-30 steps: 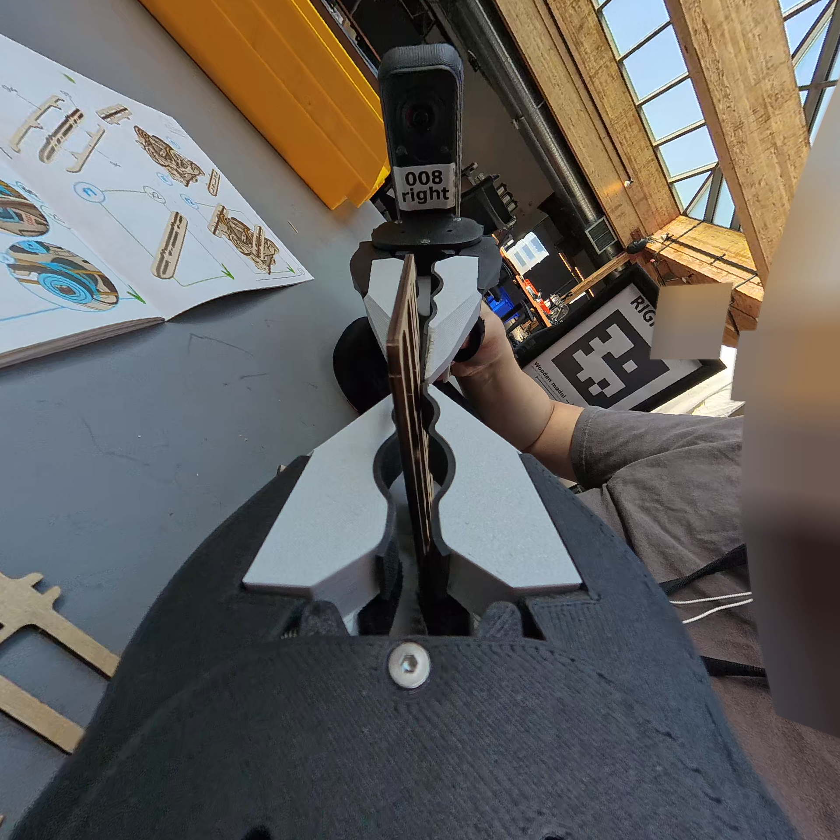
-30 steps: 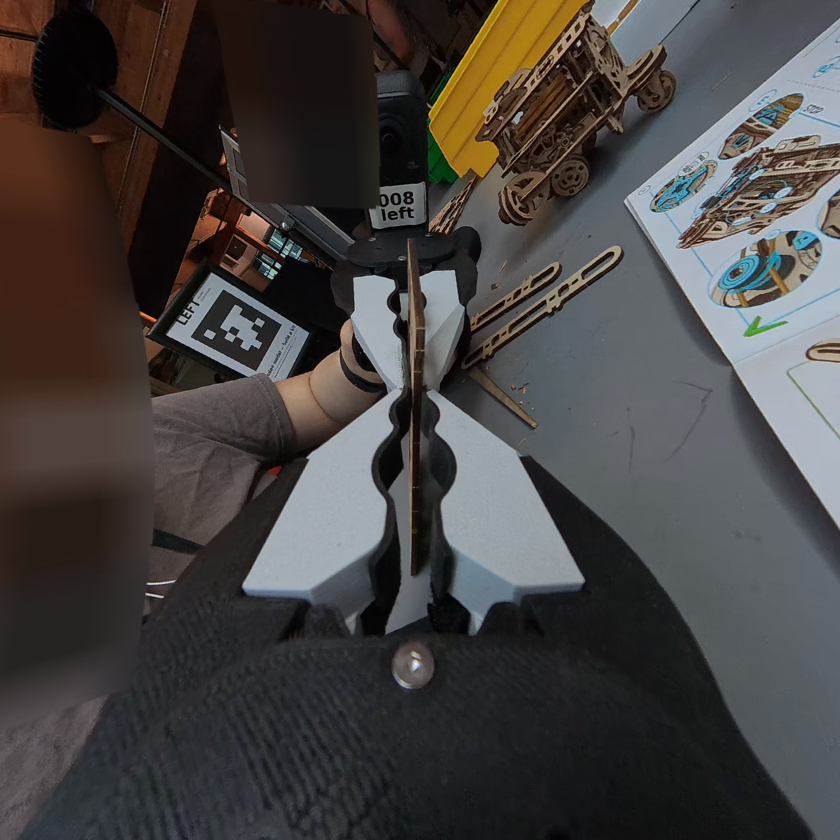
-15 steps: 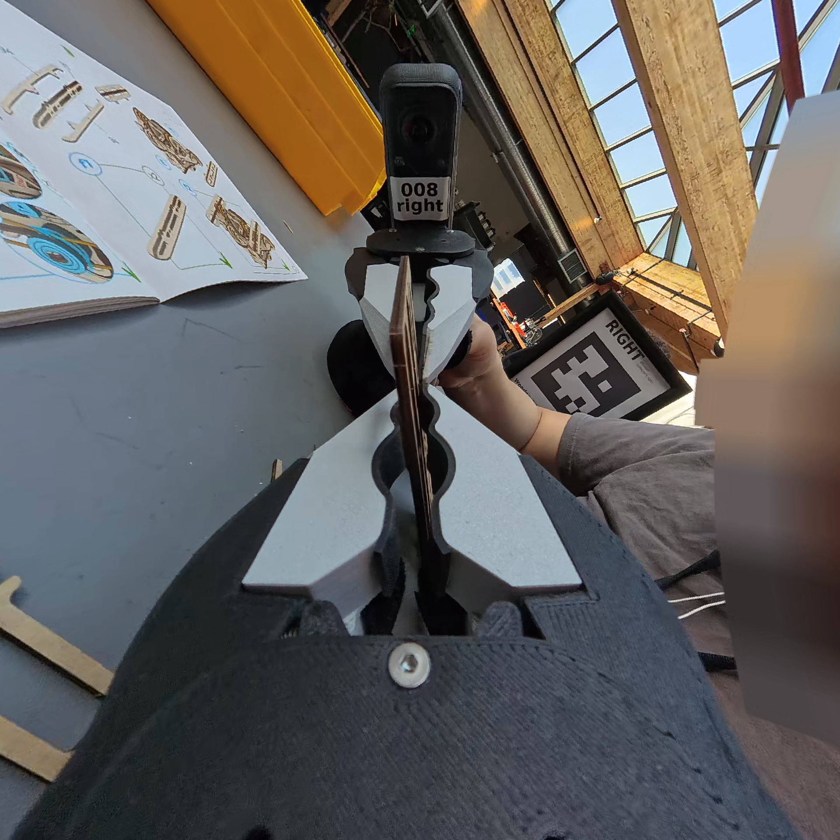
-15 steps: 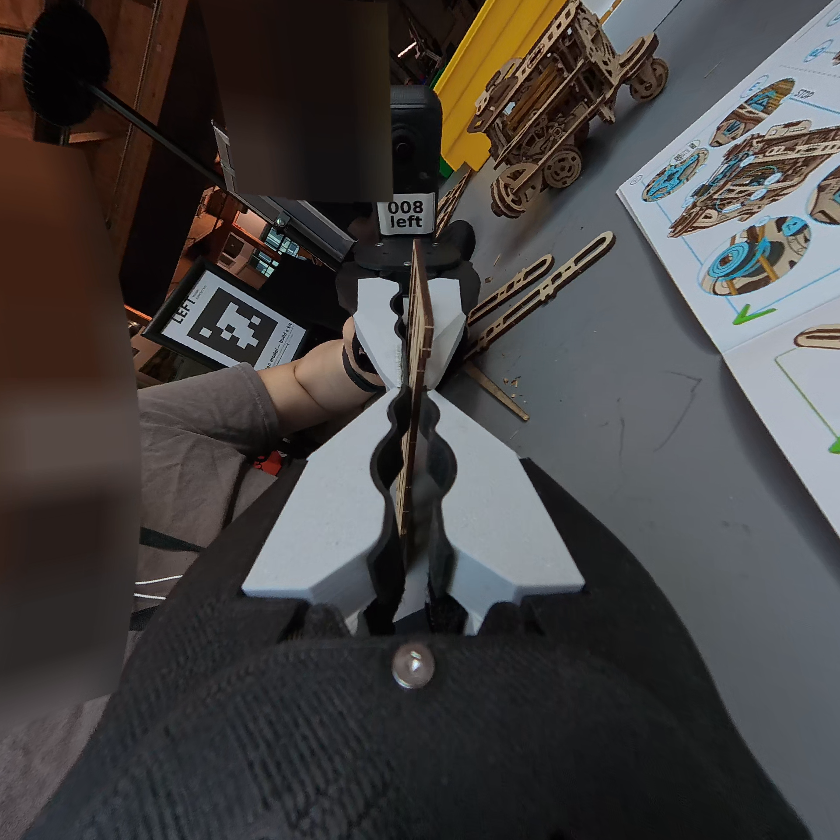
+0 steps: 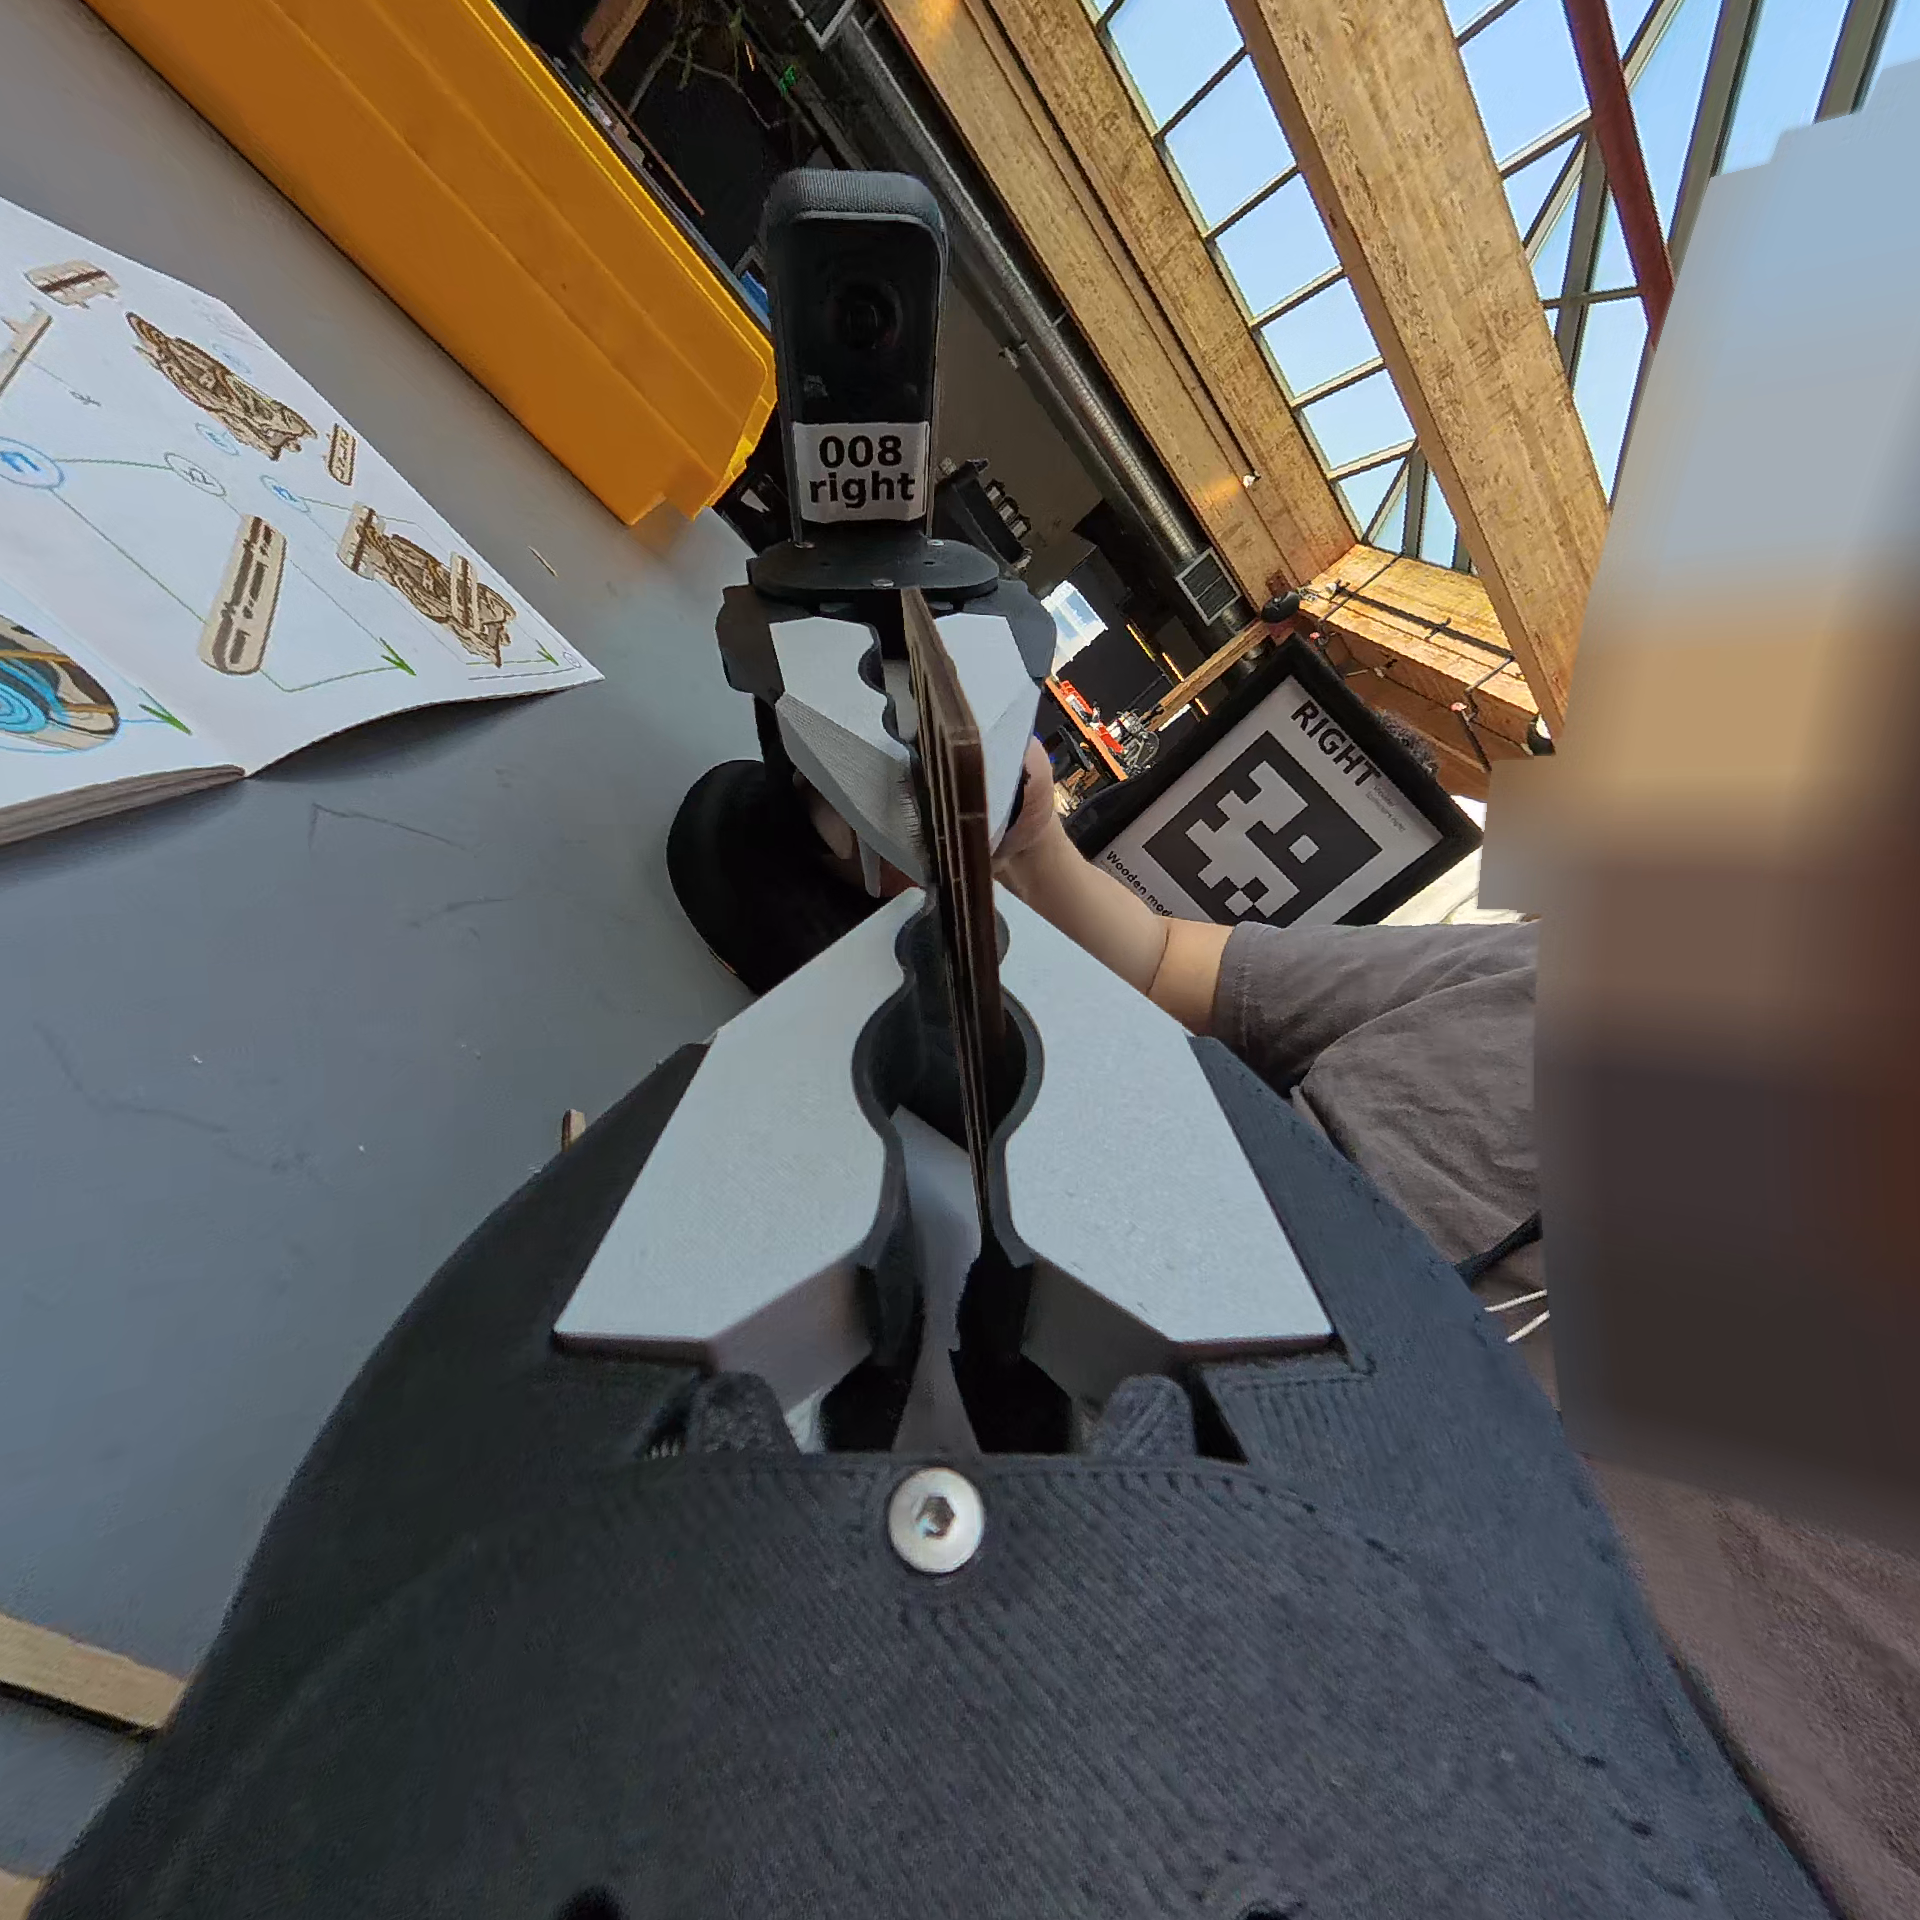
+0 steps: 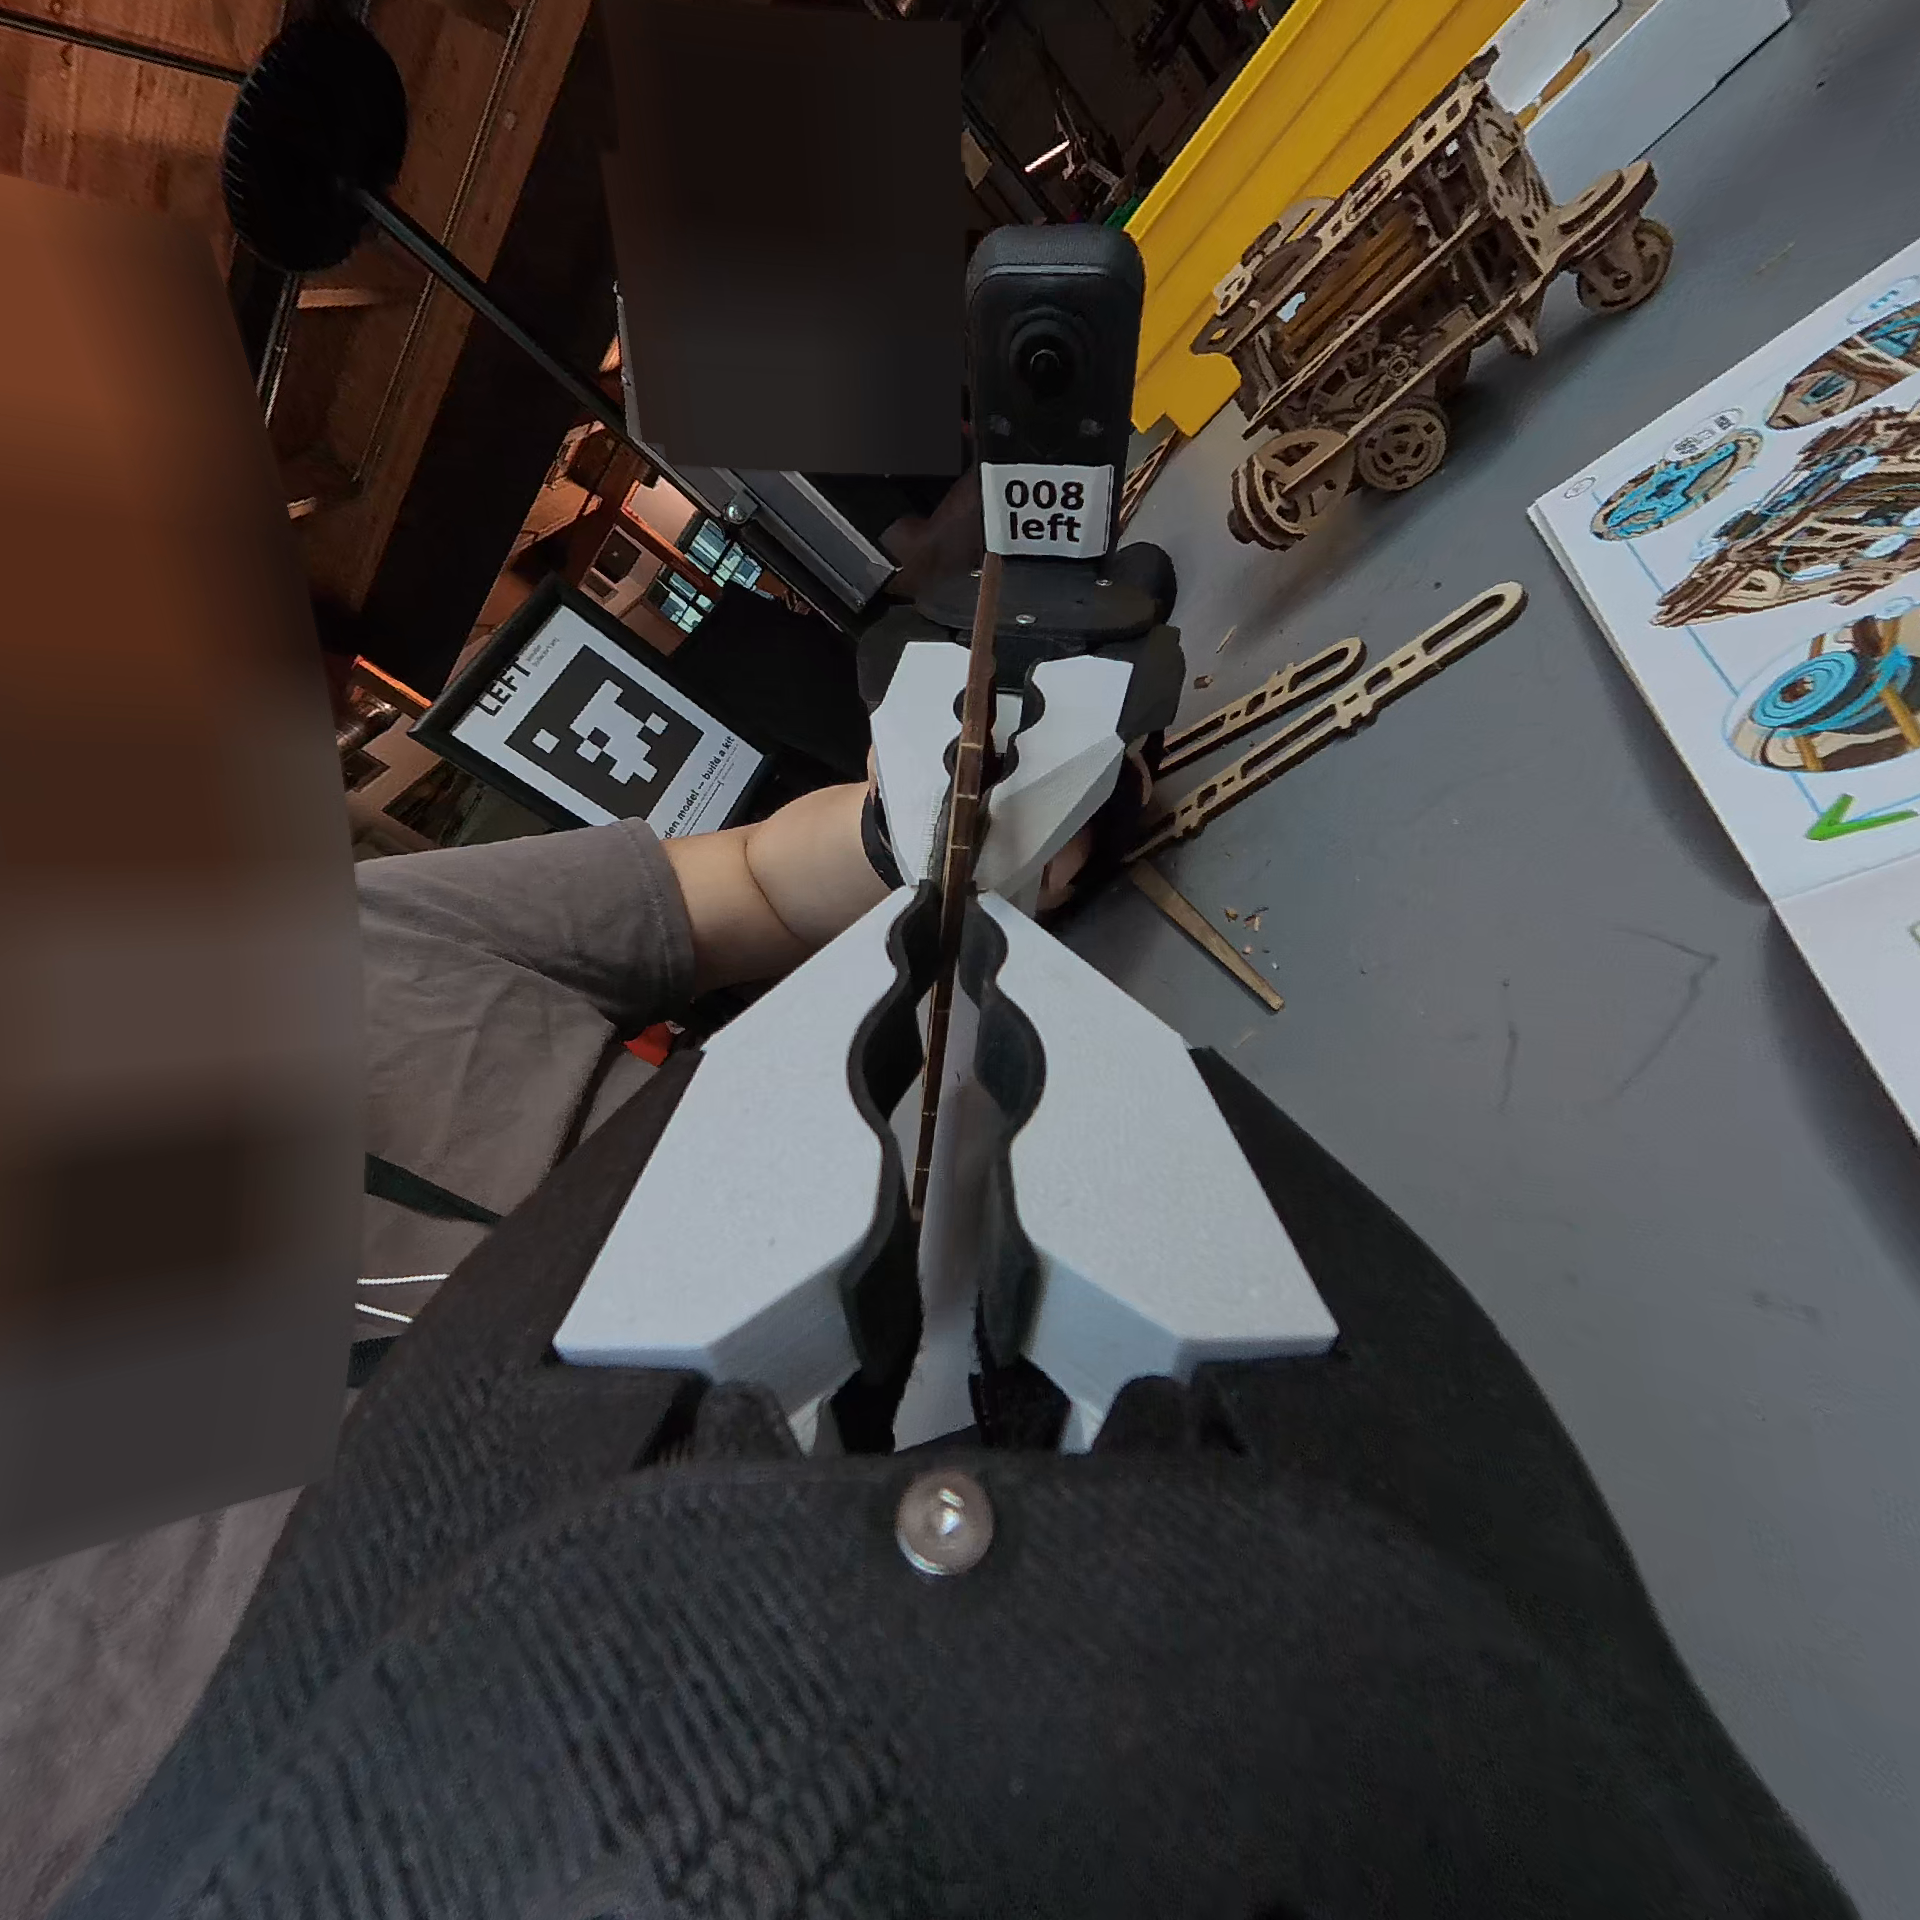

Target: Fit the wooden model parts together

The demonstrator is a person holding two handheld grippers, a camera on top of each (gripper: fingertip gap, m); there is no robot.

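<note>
A thin flat brown wooden part (image 5: 951, 790) is held edge-on between my two grippers, which face each other tip to tip above the grey table (image 5: 312, 1039). My left gripper (image 5: 954, 909) is shut on its near end. My right gripper (image 5: 940, 842), with a camera on top, grips the far end. In the right wrist view the same part (image 6: 971, 707) runs from my right gripper (image 6: 948, 899), shut on it, to the left gripper (image 6: 971, 852). The part's edge looks layered. Its faces are mostly hidden.
An open instruction booklet (image 5: 260, 582) lies on the table; it also shows in the right wrist view (image 6: 1766, 644). A yellow bin (image 5: 499, 239) stands behind. An assembled wooden cart model (image 6: 1392, 343) and two slotted wooden strips (image 6: 1340, 707) lie near the left gripper. The person's sleeves are close by. My two grippers' fingertips are within a few centimetres of each other.
Both grippers keep hold of the part. They have rolled a little against each other, so the part now sits slanted and shows a sliver of its face in the left wrist view.
</note>
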